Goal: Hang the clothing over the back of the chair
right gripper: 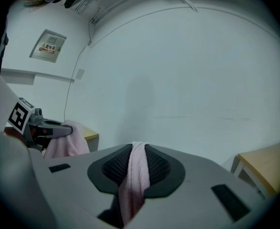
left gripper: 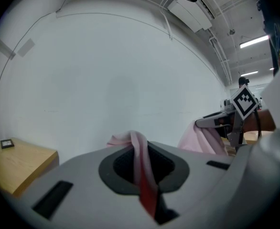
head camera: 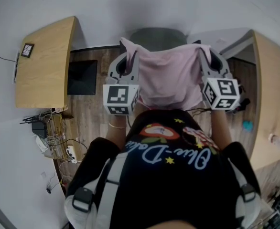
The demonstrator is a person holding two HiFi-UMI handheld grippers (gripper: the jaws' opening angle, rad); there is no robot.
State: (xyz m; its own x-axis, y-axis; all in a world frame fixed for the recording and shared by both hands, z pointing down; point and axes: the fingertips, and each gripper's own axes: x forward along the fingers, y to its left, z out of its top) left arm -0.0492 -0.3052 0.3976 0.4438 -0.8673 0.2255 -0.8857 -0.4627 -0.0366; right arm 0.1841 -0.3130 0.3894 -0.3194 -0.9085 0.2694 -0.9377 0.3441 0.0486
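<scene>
A pale pink garment [head camera: 166, 78] hangs spread between my two grippers, in front of the person's chest. My left gripper [head camera: 129, 55] is shut on its left top corner, and a fold of pink cloth [left gripper: 139, 163] runs between the jaws. My right gripper [head camera: 204, 54] is shut on the right top corner, with pink cloth [right gripper: 133, 180] pinched between its pads. The grey chair back [head camera: 156, 36] shows just beyond the garment's top edge, mostly hidden by the cloth. Each gripper view also catches the other gripper holding the garment [left gripper: 204, 138] [right gripper: 63, 140].
A wooden desk [head camera: 44, 66] stands at the left and another [head camera: 274, 104] at the right. A dark box [head camera: 81, 77] sits under the left desk. Cables and a power strip [head camera: 51, 137] lie on the floor at the left. A white wall [left gripper: 121, 75] is ahead.
</scene>
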